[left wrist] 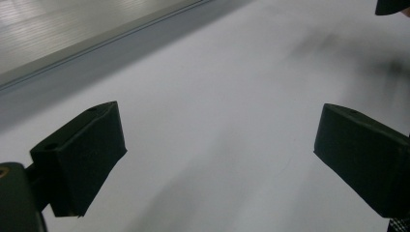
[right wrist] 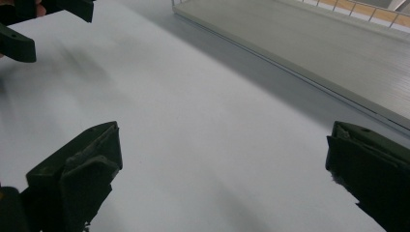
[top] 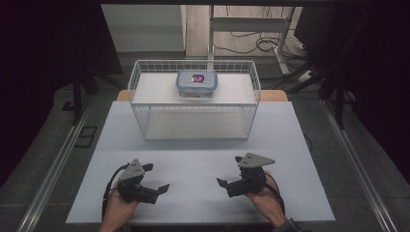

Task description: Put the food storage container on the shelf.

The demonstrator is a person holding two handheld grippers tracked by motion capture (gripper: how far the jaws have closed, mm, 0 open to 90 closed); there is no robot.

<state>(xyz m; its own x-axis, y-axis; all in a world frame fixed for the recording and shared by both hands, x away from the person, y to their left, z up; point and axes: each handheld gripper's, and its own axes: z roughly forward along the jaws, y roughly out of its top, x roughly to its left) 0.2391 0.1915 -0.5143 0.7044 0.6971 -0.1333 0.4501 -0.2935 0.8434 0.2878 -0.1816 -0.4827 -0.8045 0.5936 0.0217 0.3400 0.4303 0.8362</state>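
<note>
We see the lidded box [top: 197, 83] in the wire basket [top: 138, 77], upper centre; both our left gripper [top: 153, 179] and right gripper [top: 231, 170] wait wide open below, equally far.

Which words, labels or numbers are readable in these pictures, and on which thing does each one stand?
None is readable. The lidded box in the wire basket shows a pink and dark patch on its lid, too small and blurred to read. No print is visible on either claw or on the table.

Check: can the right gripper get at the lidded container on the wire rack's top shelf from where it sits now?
Probably yes. The right gripper is open and holds nothing; the container stands alone on the wire rack, whose top is open. Bare table lies between; it must clear the rack's rim from above.
</note>
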